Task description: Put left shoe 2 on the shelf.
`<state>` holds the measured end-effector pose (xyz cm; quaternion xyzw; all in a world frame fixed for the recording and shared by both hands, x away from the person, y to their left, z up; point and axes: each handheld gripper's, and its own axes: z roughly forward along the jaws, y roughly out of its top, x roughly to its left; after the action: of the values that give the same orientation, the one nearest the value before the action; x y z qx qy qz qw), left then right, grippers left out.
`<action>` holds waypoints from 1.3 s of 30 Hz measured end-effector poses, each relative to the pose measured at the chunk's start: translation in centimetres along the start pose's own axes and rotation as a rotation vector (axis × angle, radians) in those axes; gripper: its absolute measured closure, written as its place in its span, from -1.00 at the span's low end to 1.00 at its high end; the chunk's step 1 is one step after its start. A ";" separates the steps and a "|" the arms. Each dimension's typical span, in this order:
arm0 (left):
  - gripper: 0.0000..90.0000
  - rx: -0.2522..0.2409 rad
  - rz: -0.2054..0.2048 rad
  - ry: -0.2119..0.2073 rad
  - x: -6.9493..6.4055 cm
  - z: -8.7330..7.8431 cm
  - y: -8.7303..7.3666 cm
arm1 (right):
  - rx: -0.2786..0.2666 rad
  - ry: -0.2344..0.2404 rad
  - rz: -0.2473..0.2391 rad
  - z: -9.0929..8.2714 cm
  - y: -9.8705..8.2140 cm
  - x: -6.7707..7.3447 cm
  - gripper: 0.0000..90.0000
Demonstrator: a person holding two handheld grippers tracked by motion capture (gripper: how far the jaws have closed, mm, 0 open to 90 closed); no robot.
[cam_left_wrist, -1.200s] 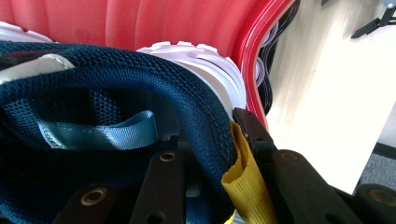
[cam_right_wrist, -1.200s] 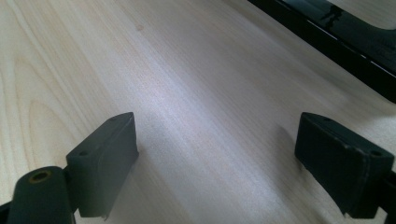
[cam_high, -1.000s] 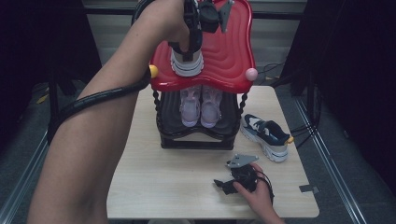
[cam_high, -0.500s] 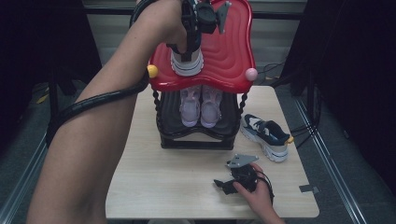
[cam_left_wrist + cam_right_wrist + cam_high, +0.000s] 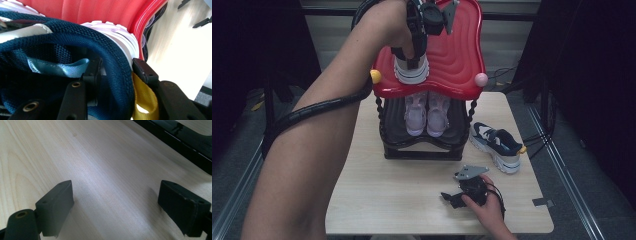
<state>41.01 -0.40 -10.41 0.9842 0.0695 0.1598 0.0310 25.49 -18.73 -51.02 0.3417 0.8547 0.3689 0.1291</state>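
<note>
Left gripper [image 5: 414, 56] is up on the red top shelf [image 5: 457, 60] of the shoe rack [image 5: 422, 147], at 12 o'clock on the worktop [image 5: 402, 195]. Its jaws straddle the padded heel collar of the navy sneaker [image 5: 75, 45]: one jaw inside the shoe opening, the other outside by the yellow heel loop [image 5: 142, 97]. Jaws have just been opening; in the left gripper view the outer jaw now stands a little clear of the collar, so the pinch looks released, with the collar between the jaws. The sneaker sits on the shelf near its front edge, heel toward the person, white sole [image 5: 411, 75] flat on the ribbed plastic.

Right gripper [image 5: 460, 195] rests low on the worktop at about 5 o'clock, jaws wide apart, nothing between them.

Handling judgement: sneaker looks light. Mesh upper and collar are soft and will crush under a pinch; sole is stiffer. The heel collar is the sensible hold, since it is thick, grippy knit that folds between the pads. The heel loop is an alternative, but thin and floppy. Held by the heel, the toe is likely to droop.

The matching navy sneaker [image 5: 496, 145] lies on the worktop at 3 o'clock, just beside the rack. A pale pair [image 5: 427, 112] stands on the lower shelf.
</note>
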 end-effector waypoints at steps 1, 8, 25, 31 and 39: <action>0.29 0.000 0.001 0.000 0.0 0.0 0.0 | 0.000 0.000 0.000 0.0 0.0 0.0 -0.72; 0.21 0.008 0.010 0.020 0.0 -0.2 0.0 | 0.000 0.000 0.000 0.0 0.0 0.0 -0.72; -0.08 0.012 -0.060 0.029 0.2 -0.9 0.0 | 0.000 0.000 0.000 0.0 0.0 0.0 -0.72; -0.12 0.012 -0.086 0.013 0.2 -1.3 -0.2 | 0.000 0.000 0.000 0.0 0.0 0.0 -0.72; -0.15 0.003 -0.100 0.007 0.2 -2.0 -0.7 | 0.000 0.000 0.000 0.0 0.0 0.0 -0.72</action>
<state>40.49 0.37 -8.54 0.9789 0.1192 0.1616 0.0371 25.49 -18.73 -51.02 0.3417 0.8547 0.3689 0.1291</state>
